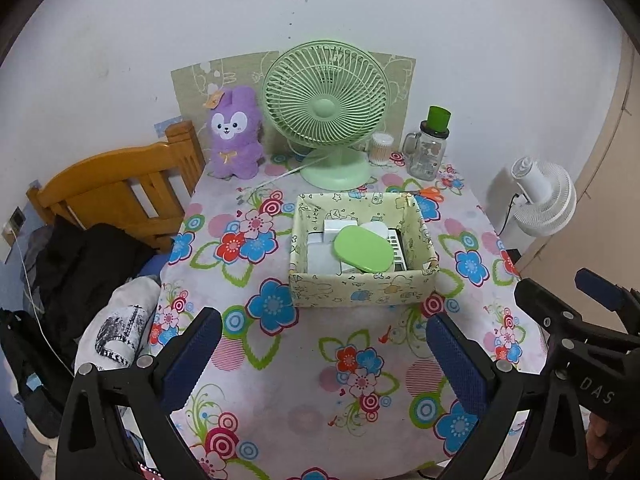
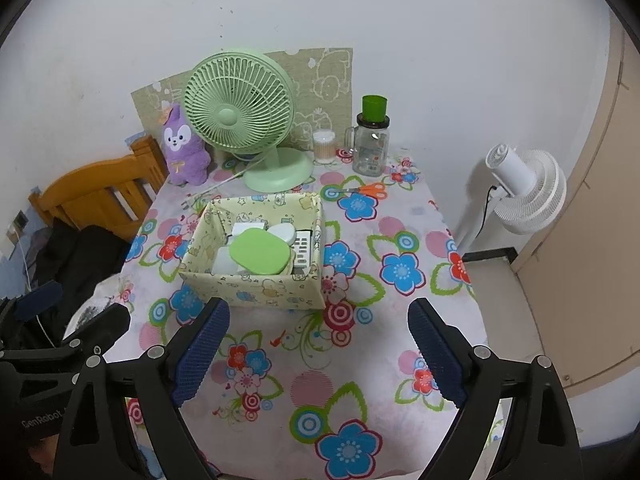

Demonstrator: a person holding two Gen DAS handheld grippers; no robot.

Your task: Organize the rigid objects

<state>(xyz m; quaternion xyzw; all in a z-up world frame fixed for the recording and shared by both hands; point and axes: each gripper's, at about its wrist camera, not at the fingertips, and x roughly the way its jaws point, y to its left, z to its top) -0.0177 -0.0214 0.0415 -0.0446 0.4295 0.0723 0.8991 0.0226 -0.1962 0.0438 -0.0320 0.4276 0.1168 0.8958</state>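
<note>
Nearest, both tools hang above the front edge of the flowered tablecloth (image 1: 280, 360). The left gripper (image 1: 324, 356) has its blue-padded jaws spread wide with only cloth showing between them, and the right gripper (image 2: 318, 352) is likewise released, nothing between its pads. Each tool also shows at the edge of the other's view.

Just beyond the fingertips, mid-table, sits a pale yellow patterned box (image 1: 360, 290). Inside it lie the rigid objects: a green oval lid (image 1: 363, 249) on top, white boxes (image 1: 320, 254) beneath and to its left, and a white remote control (image 2: 302, 249) along the right wall.

Farther back, orange-handled scissors (image 2: 370, 190) lie on the cloth behind the box to the right. Along the wall stand a purple plush rabbit (image 1: 234, 136), a green desk fan (image 1: 326, 108), a cotton-swab container (image 1: 380, 148) and a glass jar with a green cap (image 1: 430, 148). To the left is a wooden headboard (image 1: 120, 188); to the right, off the table, a white floor fan (image 2: 528, 192).
</note>
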